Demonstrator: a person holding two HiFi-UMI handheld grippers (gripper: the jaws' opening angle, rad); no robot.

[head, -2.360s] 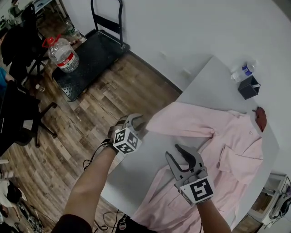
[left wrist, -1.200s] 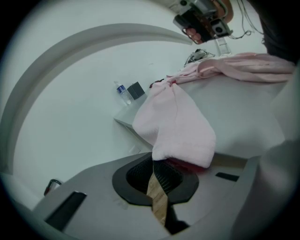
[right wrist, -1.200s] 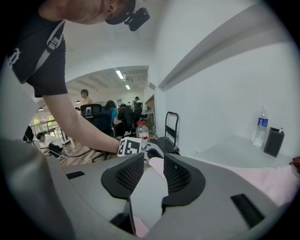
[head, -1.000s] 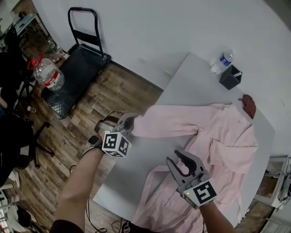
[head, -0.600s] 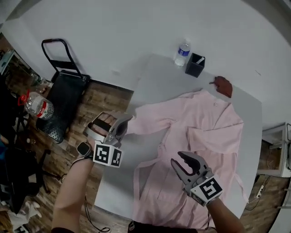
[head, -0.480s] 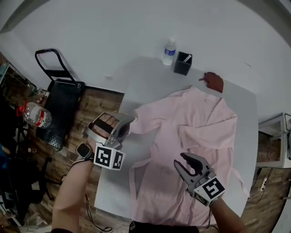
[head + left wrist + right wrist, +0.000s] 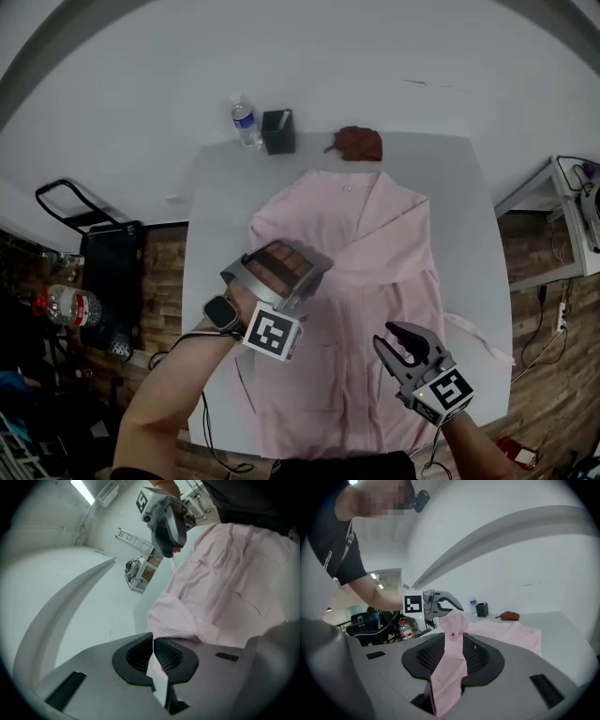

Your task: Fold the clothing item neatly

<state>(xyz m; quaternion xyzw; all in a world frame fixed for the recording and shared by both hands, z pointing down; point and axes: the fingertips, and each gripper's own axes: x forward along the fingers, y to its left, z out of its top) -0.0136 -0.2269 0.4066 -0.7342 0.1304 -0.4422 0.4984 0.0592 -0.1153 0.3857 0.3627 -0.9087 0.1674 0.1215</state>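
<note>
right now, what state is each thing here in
pink robe: spread front up on the table, one sleeve drawn in over the body
left gripper: shut on the sleeve's edge
right gripper: shut on a bunch of the robe's fabric
water bottle: upright
black cup: upright, open top
brown cloth: crumpled beside the collar

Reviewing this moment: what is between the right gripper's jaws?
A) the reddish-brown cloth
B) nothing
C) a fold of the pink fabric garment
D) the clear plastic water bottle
C: the right gripper view shows the right gripper clamped on a bunched fold of the pink fabric garment.
</note>
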